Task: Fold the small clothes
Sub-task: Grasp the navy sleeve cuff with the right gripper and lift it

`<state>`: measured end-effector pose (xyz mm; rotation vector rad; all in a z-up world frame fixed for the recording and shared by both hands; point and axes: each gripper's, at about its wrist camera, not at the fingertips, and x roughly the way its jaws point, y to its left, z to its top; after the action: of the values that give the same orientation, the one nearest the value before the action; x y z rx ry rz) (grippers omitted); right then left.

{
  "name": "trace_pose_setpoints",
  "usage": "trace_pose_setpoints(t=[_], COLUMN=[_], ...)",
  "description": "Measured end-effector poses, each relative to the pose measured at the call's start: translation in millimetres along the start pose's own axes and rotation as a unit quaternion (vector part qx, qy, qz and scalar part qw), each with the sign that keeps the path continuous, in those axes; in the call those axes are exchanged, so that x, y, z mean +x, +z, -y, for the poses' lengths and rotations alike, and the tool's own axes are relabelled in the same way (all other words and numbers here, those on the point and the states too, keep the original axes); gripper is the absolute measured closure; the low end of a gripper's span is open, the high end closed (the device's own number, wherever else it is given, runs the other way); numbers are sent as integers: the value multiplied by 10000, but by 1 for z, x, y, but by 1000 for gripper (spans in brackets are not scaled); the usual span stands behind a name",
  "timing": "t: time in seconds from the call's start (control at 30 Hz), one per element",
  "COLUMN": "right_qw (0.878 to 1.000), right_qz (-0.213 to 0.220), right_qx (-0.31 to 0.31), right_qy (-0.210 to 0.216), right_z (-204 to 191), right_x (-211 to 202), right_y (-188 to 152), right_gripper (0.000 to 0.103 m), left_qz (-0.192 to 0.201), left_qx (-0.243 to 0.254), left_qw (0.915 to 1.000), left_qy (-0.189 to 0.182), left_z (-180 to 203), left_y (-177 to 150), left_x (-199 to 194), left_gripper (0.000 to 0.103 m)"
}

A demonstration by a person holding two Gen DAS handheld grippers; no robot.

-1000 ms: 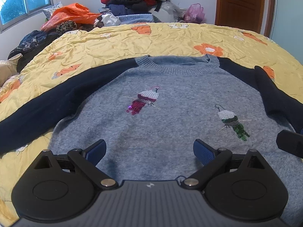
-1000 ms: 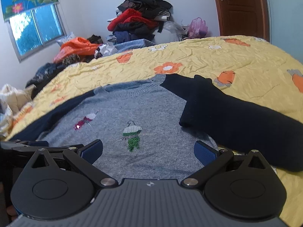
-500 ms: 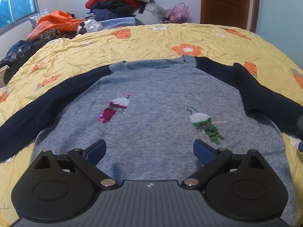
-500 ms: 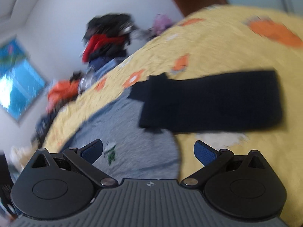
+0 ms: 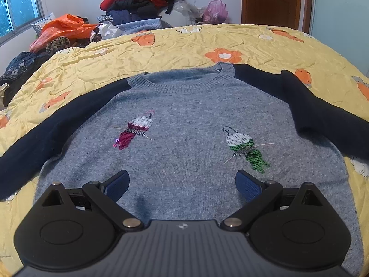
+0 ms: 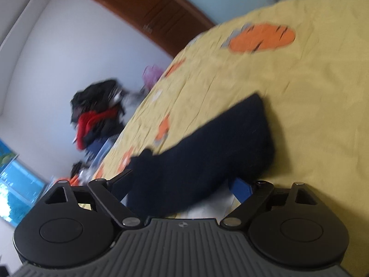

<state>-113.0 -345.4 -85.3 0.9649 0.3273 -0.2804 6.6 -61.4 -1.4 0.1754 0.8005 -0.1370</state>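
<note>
No brand name or readable writing shows anywhere; each tool body carries only a small pale emblem. The surface is a bed (image 5: 184,46) covered in a wrinkled yellow spread with orange flowers, in a room with white walls, a brown wooden door (image 5: 272,0) far ahead of the left tongs and to their right, and a window (image 5: 16,7) far ahead to their left. A heap of clothes (image 5: 140,2) rises beyond the far edge of the bed, with an orange plastic bag (image 5: 64,27) to its left and a pink plastic bag (image 5: 216,11) to its right; what the bags hold cannot be told. The left tongs (image 5: 182,184) stand wide apart, holding nothing, over the lower part of a grey sweater (image 5: 184,124) that lies flat, front up, just ahead of them, with two sequin birds on its chest and dark navy sleeves spread to either side. The right tongs (image 6: 184,182) are tilted and their view is blurred; they are also apart, with the dark sleeve (image 6: 203,157) lying between the two fingers, its cuff ahead and to the right on the spread.
</note>
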Motion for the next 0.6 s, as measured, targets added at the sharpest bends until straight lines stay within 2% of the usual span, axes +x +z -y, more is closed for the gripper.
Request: trace_pose_setpoints(t=[0.07, 0.17, 0.2, 0.23, 0.27, 0.3, 0.43, 0.6], right_qw=[9996, 9988, 9986, 9987, 9987, 9986, 9988, 9947], right_qz=[223, 367, 352, 270, 177, 84, -20, 423], right_qx=[-37, 53, 84, 144, 228, 300, 216, -486], right_qy=[-184, -332, -386, -408, -410, -426, -448, -795], right_z=[2, 8, 10, 13, 17, 21, 32, 19], right_x=[8, 21, 26, 32, 37, 41, 42, 26], right_y=[5, 19, 23, 27, 31, 34, 50, 86], right_gripper=[16, 26, 39, 59, 68, 82, 87, 87], left_qz=[-22, -59, -65, -61, -53, -49, -29, -6], left_qx=[-10, -21, -19, -13, -6, -8, -26, -76], left_qw=[10000, 10000, 10000, 10000, 10000, 9999, 9998, 9996], left_qy=[16, 35, 46, 61, 81, 102, 172, 281], left_z=[-1, -3, -4, -4, -5, -6, -14, -26], left_y=[0, 1, 1, 1, 2, 3, 5, 8], left_x=[1, 2, 3, 3, 3, 3, 4, 6], left_gripper=[4, 4, 4, 4, 4, 4, 4, 4])
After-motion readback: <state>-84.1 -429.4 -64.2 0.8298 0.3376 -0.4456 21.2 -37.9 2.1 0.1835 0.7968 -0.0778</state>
